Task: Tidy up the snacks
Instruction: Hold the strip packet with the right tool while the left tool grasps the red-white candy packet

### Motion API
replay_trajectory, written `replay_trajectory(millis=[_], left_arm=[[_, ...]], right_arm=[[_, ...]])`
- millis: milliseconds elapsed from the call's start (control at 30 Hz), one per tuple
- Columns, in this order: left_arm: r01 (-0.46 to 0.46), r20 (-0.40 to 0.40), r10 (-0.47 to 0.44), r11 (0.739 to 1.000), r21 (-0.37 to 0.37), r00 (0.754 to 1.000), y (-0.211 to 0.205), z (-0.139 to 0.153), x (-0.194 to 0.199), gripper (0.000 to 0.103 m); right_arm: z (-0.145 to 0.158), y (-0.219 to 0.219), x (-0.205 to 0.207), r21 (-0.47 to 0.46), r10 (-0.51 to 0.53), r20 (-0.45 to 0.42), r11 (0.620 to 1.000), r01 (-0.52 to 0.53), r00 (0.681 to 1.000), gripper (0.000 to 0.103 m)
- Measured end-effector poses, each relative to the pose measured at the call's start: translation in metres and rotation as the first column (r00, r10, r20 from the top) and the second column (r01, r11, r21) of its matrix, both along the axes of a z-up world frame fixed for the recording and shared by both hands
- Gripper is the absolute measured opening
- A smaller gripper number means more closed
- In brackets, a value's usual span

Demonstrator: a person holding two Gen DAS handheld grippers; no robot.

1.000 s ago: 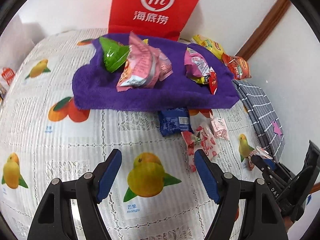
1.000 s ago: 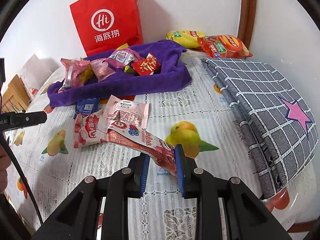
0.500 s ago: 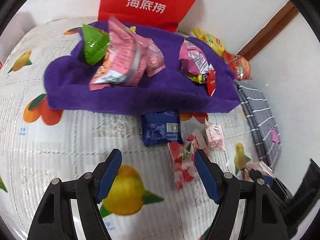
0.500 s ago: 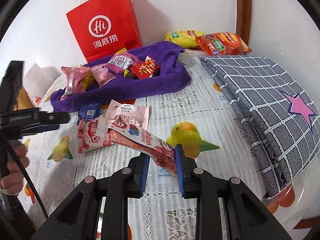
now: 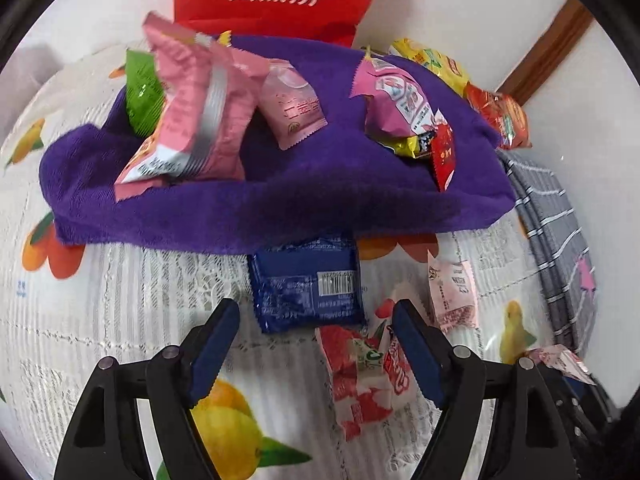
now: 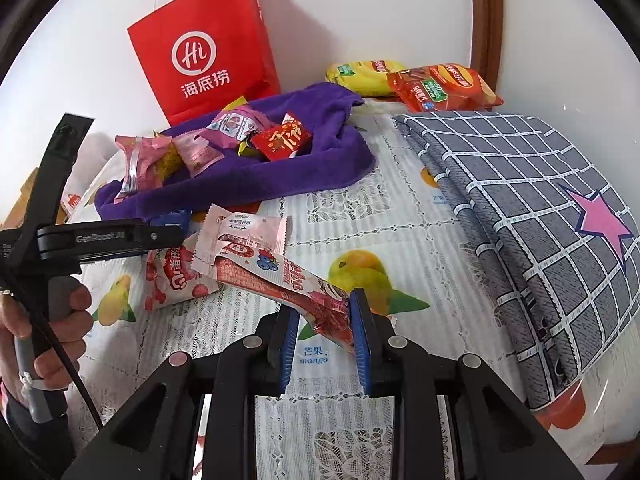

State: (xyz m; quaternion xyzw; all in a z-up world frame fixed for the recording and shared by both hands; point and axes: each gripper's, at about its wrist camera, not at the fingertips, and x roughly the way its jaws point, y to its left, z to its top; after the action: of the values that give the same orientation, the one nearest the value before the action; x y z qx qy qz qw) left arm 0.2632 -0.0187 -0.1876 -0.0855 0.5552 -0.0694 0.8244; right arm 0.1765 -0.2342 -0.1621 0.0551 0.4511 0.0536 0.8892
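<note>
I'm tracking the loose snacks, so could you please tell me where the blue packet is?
In the left wrist view the blue packet lies flat on the tablecloth, tucked against the near edge of the purple towel, just left of the red-and-white packet.

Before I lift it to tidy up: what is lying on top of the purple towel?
On the purple towel: a green packet, pink packets, a purple-pink packet and a small red packet. Anything beneath them or under the towel is covered.

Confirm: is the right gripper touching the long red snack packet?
Touching. In the right wrist view, the right gripper has its blue pads pressed on the end of the long red snack packet, lifted off the tablecloth.
</note>
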Motion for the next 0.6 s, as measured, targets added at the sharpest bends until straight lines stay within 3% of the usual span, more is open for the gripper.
replay_trajectory(millis=[233,333,367,400,600], left_arm=[[0.017,0.025,-0.018,0.999,0.031,1.0,-0.006,0.0,0.001,0.077],[0.042,0.031,-0.042,0.999,0.004,0.999,-0.003,0.002,-0.002,0.064],[0.047,0.028,-0.046,0.999,-0.012,0.999,-0.002,0.003,-0.004,0.051],[0.054,0.023,-0.053,0.998,-0.039,0.998,0.0,0.004,-0.005,0.046],[0.068,0.019,-0.067,0.996,-0.063,0.998,0.008,0.011,-0.017,0.034]], right_arm=[[0.0,0.0,0.0,0.0,-0.003,-0.005,1.0,0.003,1.0,0.026],[0.002,-0.002,-0.001,0.007,-0.005,-0.007,1.0,0.005,1.0,0.026],[0.003,-0.002,-0.001,0.008,-0.005,-0.006,1.0,0.005,1.0,0.026],[0.004,-0.002,-0.002,0.009,-0.005,-0.004,1.0,0.005,1.0,0.026],[0.01,-0.002,-0.007,0.04,-0.004,-0.002,0.999,0.004,1.0,0.025]])
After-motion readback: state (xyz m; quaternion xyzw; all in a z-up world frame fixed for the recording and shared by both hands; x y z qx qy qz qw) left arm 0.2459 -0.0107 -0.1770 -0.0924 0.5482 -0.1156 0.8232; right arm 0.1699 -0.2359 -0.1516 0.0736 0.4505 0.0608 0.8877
